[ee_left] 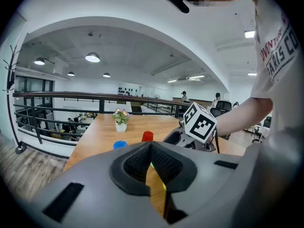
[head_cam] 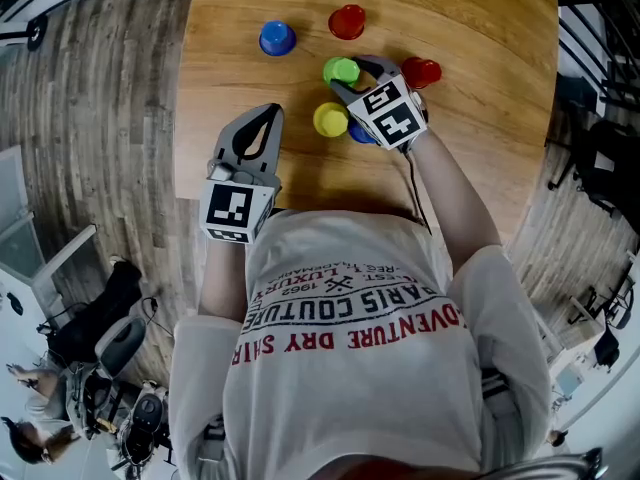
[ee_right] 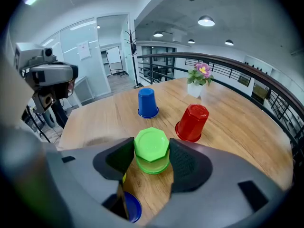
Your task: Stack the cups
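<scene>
1. Six cups stood on the wooden surface (head_cam: 480,28).
2. The right gripper's (ee_right: 151,156) fingers were clamped on the upside-down green cup (head_cam: 341,70), which rested on the surface near the yellow cup (head_cam: 330,120).
3. The left gripper (ee_left: 151,146), fingers together and empty, hovered at the surface's near edge.
4. A blue cup (head_cam: 277,38) and a red cup (head_cam: 347,21) stood farther off.
</scene>
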`<state>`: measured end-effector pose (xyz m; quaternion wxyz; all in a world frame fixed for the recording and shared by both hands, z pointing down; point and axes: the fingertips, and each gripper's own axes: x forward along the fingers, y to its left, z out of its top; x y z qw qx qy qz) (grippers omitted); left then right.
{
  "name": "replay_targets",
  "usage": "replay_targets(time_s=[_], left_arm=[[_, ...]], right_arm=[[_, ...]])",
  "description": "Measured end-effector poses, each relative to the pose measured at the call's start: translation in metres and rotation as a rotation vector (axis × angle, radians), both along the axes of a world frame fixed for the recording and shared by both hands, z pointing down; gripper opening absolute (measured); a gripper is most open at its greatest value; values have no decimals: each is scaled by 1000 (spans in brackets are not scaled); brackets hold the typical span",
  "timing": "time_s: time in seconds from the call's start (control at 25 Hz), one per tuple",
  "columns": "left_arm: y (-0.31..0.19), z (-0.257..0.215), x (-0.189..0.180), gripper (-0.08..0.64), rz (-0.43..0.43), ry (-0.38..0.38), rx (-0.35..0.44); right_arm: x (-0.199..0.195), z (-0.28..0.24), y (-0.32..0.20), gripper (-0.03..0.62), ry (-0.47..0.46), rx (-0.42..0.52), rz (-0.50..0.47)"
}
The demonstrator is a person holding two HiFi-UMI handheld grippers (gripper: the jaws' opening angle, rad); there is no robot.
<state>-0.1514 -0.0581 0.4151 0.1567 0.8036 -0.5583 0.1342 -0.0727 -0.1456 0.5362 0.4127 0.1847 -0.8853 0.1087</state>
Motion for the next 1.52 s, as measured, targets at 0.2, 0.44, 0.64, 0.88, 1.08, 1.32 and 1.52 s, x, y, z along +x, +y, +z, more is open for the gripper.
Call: replay_targets(time_s=[0.2, 0.44, 0.64, 0.88, 1.08, 1.32, 1.52], left_arm=[[-5, -6, 2, 14, 20, 0, 22], [-6, -19, 18, 14, 90, -1, 61], [-5, -22, 36, 14, 145, 5, 78], [7, -22, 63, 14, 210, 7, 75], [18, -21, 77, 14, 226, 13, 65], [29, -15, 88, 14, 243, -1, 39], [36, -13, 89, 14, 225, -16, 24]], right_arm=[[9, -17, -7, 247, -11, 42, 39], [41, -37, -3, 248, 5, 89, 115], [79, -44, 3, 247, 26, 109, 196], [129, -36, 29, 249, 63, 101, 298], [150, -21, 57, 249, 92, 63, 335], [157, -3, 78, 249, 95, 26, 350], [156, 5, 81, 249, 78, 16, 363]])
